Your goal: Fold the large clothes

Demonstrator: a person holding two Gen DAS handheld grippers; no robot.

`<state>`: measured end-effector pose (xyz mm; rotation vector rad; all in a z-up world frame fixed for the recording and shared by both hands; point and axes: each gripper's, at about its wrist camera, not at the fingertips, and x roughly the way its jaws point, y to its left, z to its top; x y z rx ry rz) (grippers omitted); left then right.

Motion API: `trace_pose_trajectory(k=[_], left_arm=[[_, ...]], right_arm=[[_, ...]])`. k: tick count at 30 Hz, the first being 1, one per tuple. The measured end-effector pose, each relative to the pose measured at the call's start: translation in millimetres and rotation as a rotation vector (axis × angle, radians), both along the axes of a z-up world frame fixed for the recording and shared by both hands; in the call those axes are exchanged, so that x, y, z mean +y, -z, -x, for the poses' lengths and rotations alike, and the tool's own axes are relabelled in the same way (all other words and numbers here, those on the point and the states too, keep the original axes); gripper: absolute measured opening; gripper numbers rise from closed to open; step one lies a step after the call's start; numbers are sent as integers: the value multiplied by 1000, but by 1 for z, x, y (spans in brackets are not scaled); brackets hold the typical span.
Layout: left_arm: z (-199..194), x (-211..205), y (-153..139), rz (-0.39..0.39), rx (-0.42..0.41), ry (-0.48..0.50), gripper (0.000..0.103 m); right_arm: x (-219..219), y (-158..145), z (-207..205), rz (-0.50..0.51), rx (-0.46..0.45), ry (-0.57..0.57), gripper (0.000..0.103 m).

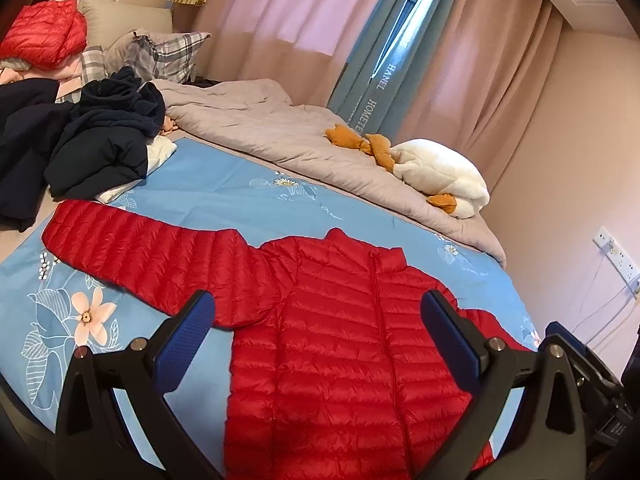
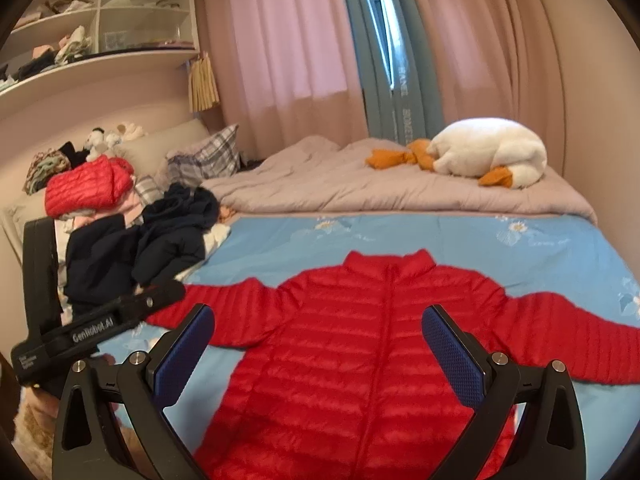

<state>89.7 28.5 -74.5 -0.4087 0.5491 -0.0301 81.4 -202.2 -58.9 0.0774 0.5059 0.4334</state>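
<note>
The left claw is spread wide and holds nothing, hovering above the red jacket; the right claw is likewise wide open and empty over the same chest panel. The jacket lies front-up and zipped on the blue sheet of the bed, both sleeves spread out sideways. Its slick, puffy shell could slide out of a shallow pinch, or spring back open after a fold. The dark clothes lie near the left sleeve and might snag it.

Jacket flat on sheet – quilt behind, clothes pile left, plush goose on quilt.
</note>
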Motion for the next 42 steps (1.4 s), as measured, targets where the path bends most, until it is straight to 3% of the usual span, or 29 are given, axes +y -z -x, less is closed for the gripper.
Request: trace_pose_trajectory(k=[11,20,27,35,42], left_arm=[[4,27,-1,61,-6,-36,103],[6,44,2,46,7,-77,103],[-2,48,11,17,44,-104,103],[-21,31,28,-55,108,-97,103],[-35,4,49,-87,162,-62,103]], right_arm=[[17,-23,14,-56,-19,-45,103],[42,-42,17,-72,-43,-101,103],[40,-52,-10,-147,13,-70,103],[2,-35,-36,-114,30,109,103],[-79,10,-69,-158,140,351,103]])
